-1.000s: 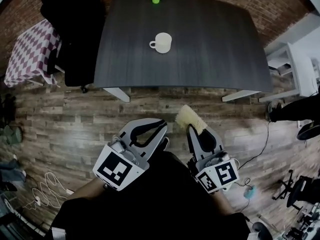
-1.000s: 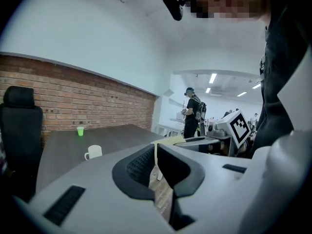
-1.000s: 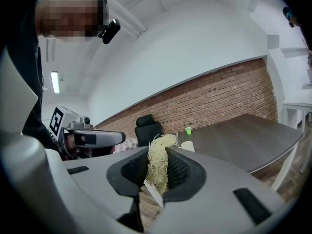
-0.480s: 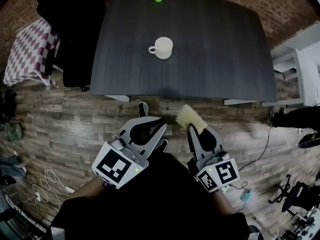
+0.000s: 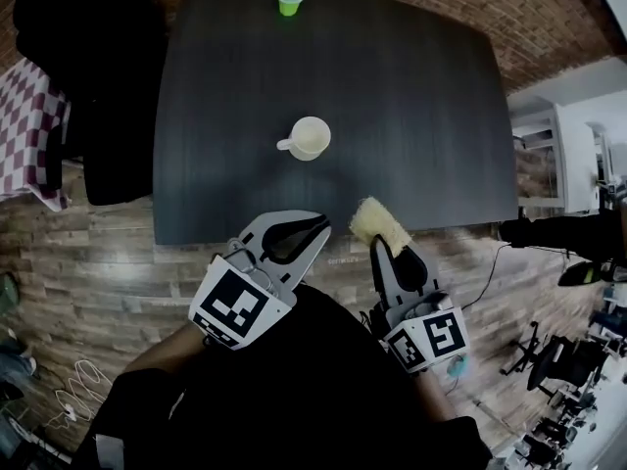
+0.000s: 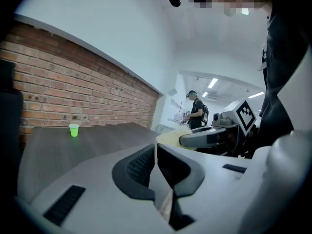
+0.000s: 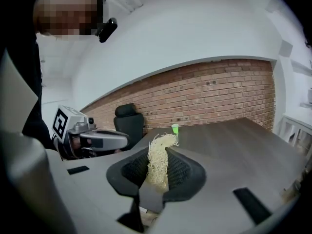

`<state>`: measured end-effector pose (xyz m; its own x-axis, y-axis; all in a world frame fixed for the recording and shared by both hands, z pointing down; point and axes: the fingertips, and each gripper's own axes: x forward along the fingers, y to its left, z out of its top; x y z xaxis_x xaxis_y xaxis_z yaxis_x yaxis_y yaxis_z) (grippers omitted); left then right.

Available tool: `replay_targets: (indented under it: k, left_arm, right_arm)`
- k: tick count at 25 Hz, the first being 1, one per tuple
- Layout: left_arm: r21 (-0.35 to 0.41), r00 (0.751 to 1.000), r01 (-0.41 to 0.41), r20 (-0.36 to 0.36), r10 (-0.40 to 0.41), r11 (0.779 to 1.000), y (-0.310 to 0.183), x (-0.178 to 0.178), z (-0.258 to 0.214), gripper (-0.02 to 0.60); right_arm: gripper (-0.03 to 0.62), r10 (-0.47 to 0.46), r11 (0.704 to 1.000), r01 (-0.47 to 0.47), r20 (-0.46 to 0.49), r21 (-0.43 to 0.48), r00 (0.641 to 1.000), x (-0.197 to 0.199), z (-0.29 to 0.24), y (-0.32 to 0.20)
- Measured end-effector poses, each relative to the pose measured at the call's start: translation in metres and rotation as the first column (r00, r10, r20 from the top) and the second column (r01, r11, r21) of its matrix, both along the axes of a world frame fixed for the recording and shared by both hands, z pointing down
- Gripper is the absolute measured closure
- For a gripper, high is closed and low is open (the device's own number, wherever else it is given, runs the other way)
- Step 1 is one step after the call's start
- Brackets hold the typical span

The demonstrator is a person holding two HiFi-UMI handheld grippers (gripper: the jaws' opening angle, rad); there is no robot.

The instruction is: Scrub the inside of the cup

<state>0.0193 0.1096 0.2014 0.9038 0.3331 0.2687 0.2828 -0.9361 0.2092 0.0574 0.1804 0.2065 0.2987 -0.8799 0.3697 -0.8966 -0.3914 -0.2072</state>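
Note:
A white cup with its handle to the left stands near the middle of the dark table. My left gripper hangs at the table's near edge, below the cup, shut with nothing between its jaws. My right gripper is just right of it, shut on a pale yellow fibrous scrubber that sticks out past the fingertips. In the right gripper view the scrubber stands upright between the pads. The cup appears in neither gripper view.
A small green cup sits at the table's far edge by the brick wall. A black office chair and checkered cloth stand left of the table, white shelving right. A person stands far off.
The table and white cup have drawn closer in the head view, and both grippers now reach the table's near edge. Neither grip has changed.

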Motion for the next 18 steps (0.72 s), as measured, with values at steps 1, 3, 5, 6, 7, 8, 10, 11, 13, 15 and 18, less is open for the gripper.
replay_targets:
  k: [1, 3, 5, 6, 7, 8, 10, 11, 13, 15, 18]
  left_arm:
    - [-0.009, 1.0, 0.011, -0.003, -0.011, 1.0, -0.014, 0.007, 0.003, 0.551]
    - [-0.03, 0.999, 0.031, 0.012, -0.031, 0.999, -0.043, 0.02, 0.013, 0.551]
    - [-0.039, 0.998, 0.047, 0.032, -0.046, 0.998, -0.073, 0.032, 0.029, 0.551]
    - [-0.043, 0.998, 0.056, 0.045, -0.054, 0.997, -0.088, 0.037, 0.039, 0.551]
    - [-0.048, 0.996, 0.066, 0.061, -0.063, 0.997, -0.102, 0.04, 0.05, 0.551]
    - [-0.054, 0.994, 0.077, 0.079, -0.072, 0.996, -0.115, 0.041, 0.059, 0.551]
    - [-0.064, 0.989, 0.114, 0.102, -0.107, 0.991, -0.139, 0.044, 0.075, 0.551]
    - [-0.068, 0.985, 0.147, 0.1, -0.14, 0.987, -0.151, 0.046, 0.08, 0.55]
    - [-0.077, 0.97, 0.236, 0.069, -0.231, 0.969, -0.174, 0.051, 0.083, 0.551]
    - [-0.081, 0.952, 0.306, 0.053, -0.302, 0.949, -0.19, 0.055, 0.085, 0.551]
    - [-0.051, 0.944, 0.321, 0.093, -0.315, 0.946, -0.188, 0.06, 0.098, 0.55]
  right_arm:
    - [0.511, 0.001, 1.0, -0.001, 0.005, -0.019, 1.0, 0.008, 0.001, -0.012]
    - [0.511, 0.002, 0.999, -0.001, 0.017, -0.046, 1.0, 0.024, 0.006, -0.036]
    - [0.511, 0.002, 0.998, -0.001, 0.024, -0.057, 1.0, 0.04, 0.016, -0.063]
    - [0.511, 0.003, 0.998, -0.001, 0.028, -0.065, 1.0, 0.048, 0.022, -0.077]
    - [0.511, 0.001, 0.997, 0.002, 0.034, -0.079, 0.999, 0.054, 0.028, -0.09]
    - [0.511, -0.005, 0.995, 0.009, 0.041, -0.097, 0.999, 0.06, 0.035, -0.103]
    - [0.511, -0.028, 0.989, 0.036, 0.056, -0.141, 0.998, 0.071, 0.05, -0.126]
    - [0.511, -0.042, 0.984, 0.052, 0.064, -0.169, 0.997, 0.078, 0.058, -0.135]
    - [0.511, -0.069, 0.971, 0.084, 0.075, -0.223, 0.995, 0.091, 0.073, -0.149]
    - [0.511, -0.112, 0.954, 0.13, 0.081, -0.27, 0.99, 0.104, 0.086, -0.159]
    - [0.511, -0.194, 0.922, 0.221, 0.115, -0.317, 0.974, 0.12, 0.107, -0.163]
